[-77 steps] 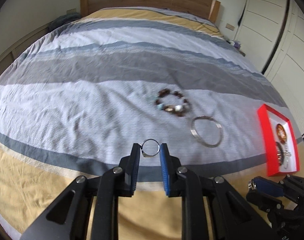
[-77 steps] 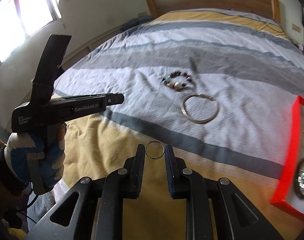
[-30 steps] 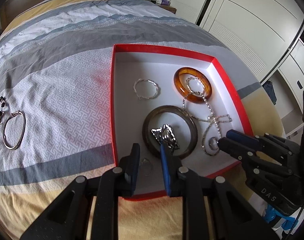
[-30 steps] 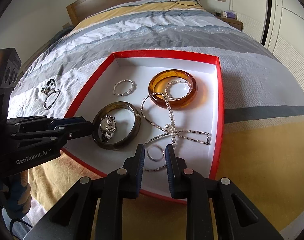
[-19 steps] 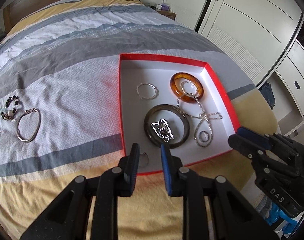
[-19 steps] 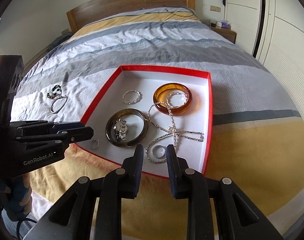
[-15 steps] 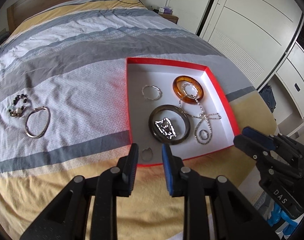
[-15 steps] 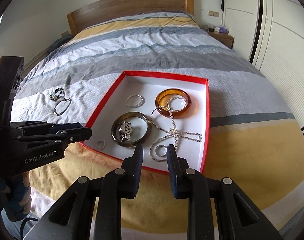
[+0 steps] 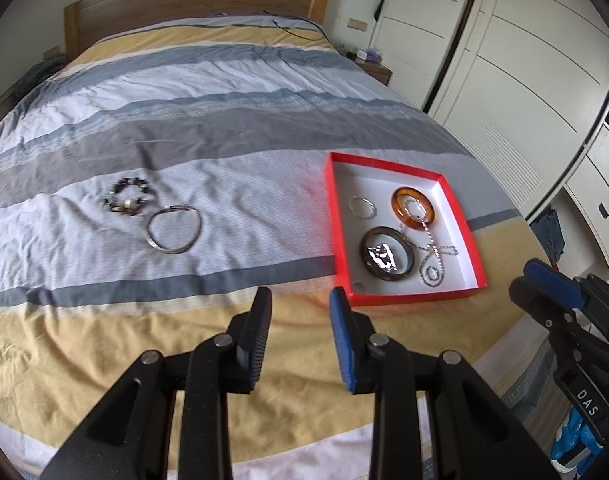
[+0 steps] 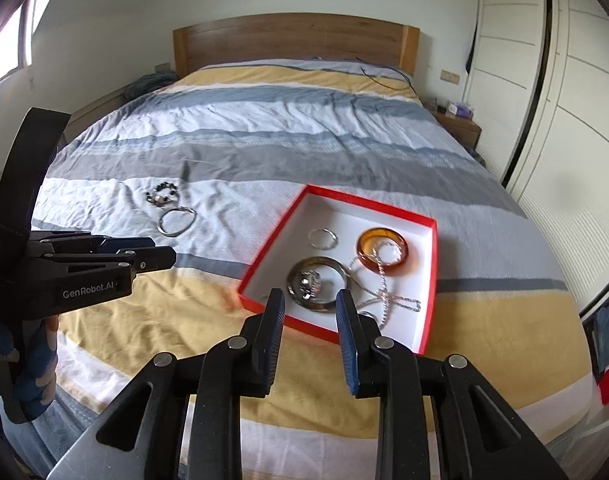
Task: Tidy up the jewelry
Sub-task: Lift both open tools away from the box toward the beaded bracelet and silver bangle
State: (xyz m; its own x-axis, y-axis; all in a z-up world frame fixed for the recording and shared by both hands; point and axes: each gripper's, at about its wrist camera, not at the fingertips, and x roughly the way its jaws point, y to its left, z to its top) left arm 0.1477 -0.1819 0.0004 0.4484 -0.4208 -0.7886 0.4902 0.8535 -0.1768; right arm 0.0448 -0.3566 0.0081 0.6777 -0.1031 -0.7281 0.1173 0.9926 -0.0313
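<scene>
A red box [image 9: 332, 208] [image 10: 272, 236] with a white floor lies on the striped bedspread. It holds an amber bangle [image 9: 414, 205] [image 10: 382, 253], a dark bangle [image 9: 387, 253] [image 10: 317, 283], a thin silver bracelet [image 9: 362, 205], a silver chain [image 10: 384, 284] and small rings. A beaded bracelet [image 9: 127, 199] [image 10: 162, 195] and a silver bangle [image 9: 174, 229] [image 10: 176, 221] lie on the bedspread left of the box. My left gripper [image 9: 301, 300] is open and empty above the yellow stripe. My right gripper [image 10: 309, 302] is open and empty over the box's near edge.
The bed has a wooden headboard [image 10: 292, 40] at the far end. White wardrobe doors [image 9: 504, 60] line the right side. A bedside table [image 10: 458, 124] stands far right. The right gripper shows in the left wrist view [image 9: 544, 284], right of the box.
Both grippers held small rings, set them in the red box and let go. Both have since pulled back and up from the box, and the left view swung left.
</scene>
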